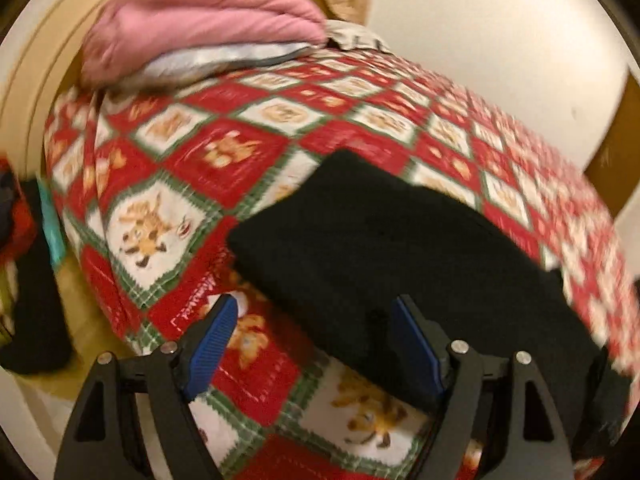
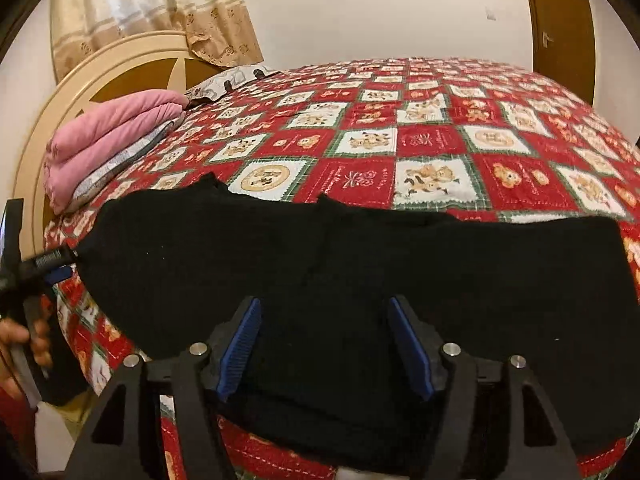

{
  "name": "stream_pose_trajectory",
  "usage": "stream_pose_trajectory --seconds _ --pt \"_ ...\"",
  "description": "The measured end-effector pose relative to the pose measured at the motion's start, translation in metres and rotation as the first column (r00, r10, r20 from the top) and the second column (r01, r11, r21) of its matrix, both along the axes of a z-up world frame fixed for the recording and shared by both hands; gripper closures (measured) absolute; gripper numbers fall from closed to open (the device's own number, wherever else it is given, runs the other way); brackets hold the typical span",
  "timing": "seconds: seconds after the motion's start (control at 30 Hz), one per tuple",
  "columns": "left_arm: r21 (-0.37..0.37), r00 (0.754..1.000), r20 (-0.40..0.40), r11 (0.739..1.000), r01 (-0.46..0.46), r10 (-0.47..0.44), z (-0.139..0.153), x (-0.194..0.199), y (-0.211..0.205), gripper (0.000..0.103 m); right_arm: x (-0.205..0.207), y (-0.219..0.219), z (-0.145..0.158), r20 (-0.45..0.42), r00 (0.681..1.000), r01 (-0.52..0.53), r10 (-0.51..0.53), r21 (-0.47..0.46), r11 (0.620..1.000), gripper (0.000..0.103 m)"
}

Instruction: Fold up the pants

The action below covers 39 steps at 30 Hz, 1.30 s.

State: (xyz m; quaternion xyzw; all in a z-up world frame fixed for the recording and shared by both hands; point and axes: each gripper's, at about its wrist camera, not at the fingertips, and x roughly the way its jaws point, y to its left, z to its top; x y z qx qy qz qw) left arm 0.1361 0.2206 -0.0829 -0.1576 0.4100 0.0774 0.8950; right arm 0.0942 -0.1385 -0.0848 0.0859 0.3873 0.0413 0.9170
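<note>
Black pants point(image 2: 320, 248) lie folded across the near edge of a bed covered with a red, white and green patchwork bedspread point(image 2: 440, 140). My right gripper point(image 2: 323, 308) is open just above the middle of the pants, with only flat cloth below its blue pads point(image 2: 240, 344). In the left wrist view, the pants point(image 1: 400, 240) end in a corner at the left. My left gripper point(image 1: 314, 312) is open over that end, its right pad point(image 1: 416, 344) over the black cloth and its left pad over the bedspread point(image 1: 180, 160). The right wrist view shows the left gripper point(image 2: 56, 268) at the pants' left end, held by a hand point(image 2: 24, 340).
A folded pink blanket point(image 2: 116, 140) lies on a grey patterned pillow point(image 2: 232, 80) at the head of the bed, by a round cream headboard point(image 2: 80, 80). A curtain point(image 2: 160, 8) hangs behind it. A wooden door point(image 2: 560, 20) stands at the far right.
</note>
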Motion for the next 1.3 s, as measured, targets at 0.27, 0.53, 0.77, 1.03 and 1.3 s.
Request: stream_pose_trajectory --seconds 0.27,0.53,0.77,1.03,1.3 --pt "-0.197 0.998 0.050 0.980 -0.036 0.047 -0.014 0.010 0.011 0.023 -0.001 0.000 0.000 -0.003 1.000 -0.010 0.010 0.002 1.000 0.031" --pt "-0.118 0.993 0.047 0.988 -0.100 0.106 -0.013 0.024 0.003 0.039 -0.001 -0.003 0.000 0.000 1.000 -0.008 0.008 0.036 0.999 0.031" --pt "-0.184 0.991 0.088 0.979 -0.087 0.104 -0.002 0.018 0.011 0.080 -0.002 -0.004 0.000 -0.004 1.000 -0.008 0.009 0.052 0.999 0.031" --pt "0.070 0.958 0.273 0.995 0.072 -0.088 0.051 0.001 -0.052 0.082 -0.009 -0.031 0.008 0.012 0.998 0.051 -0.055 0.242 0.969 0.031" --pt "0.364 0.714 0.373 0.801 0.475 -0.593 0.079 -0.057 -0.208 0.082 -0.024 -0.088 0.019 0.026 0.977 0.184 -0.210 0.387 0.904 0.031"
